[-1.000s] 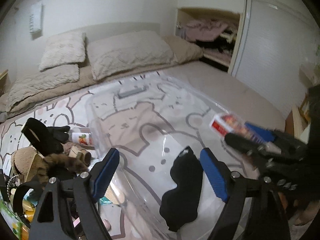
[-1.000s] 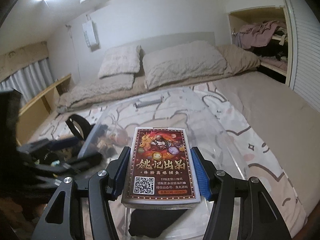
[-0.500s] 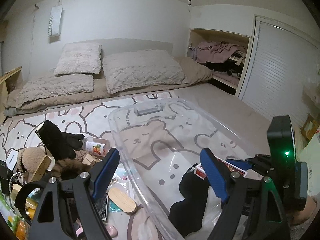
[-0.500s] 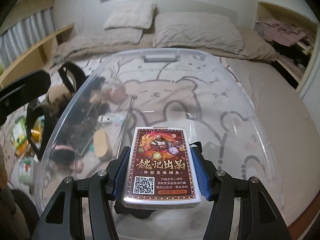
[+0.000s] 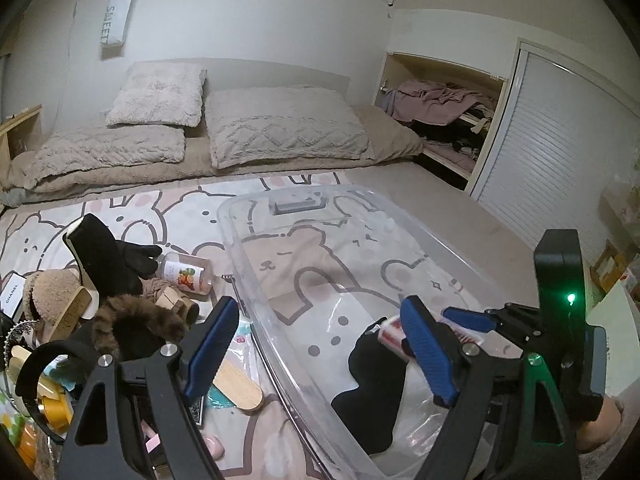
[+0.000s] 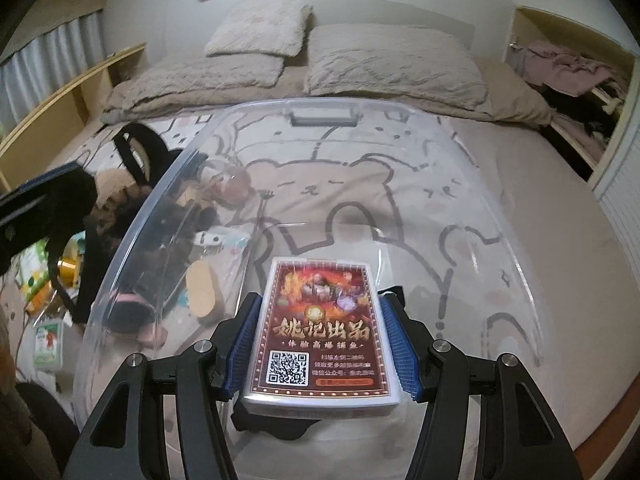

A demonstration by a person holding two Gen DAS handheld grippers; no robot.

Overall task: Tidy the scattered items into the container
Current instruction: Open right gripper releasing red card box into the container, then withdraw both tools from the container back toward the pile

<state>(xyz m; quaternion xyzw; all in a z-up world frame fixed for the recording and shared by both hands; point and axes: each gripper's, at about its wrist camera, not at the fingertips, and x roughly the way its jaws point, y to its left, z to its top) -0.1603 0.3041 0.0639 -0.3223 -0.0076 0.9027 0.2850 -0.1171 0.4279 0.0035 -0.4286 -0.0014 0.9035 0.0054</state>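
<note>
The right gripper clamps a red card box over the clear plastic container on the bed. The left gripper hangs empty, jaws spread across the container's near wall, beside scattered items.

A black cloth lies mostly hidden beneath the card box; clutter blurs behind the clear container wall; a bottle's label stays unreadable.
</note>
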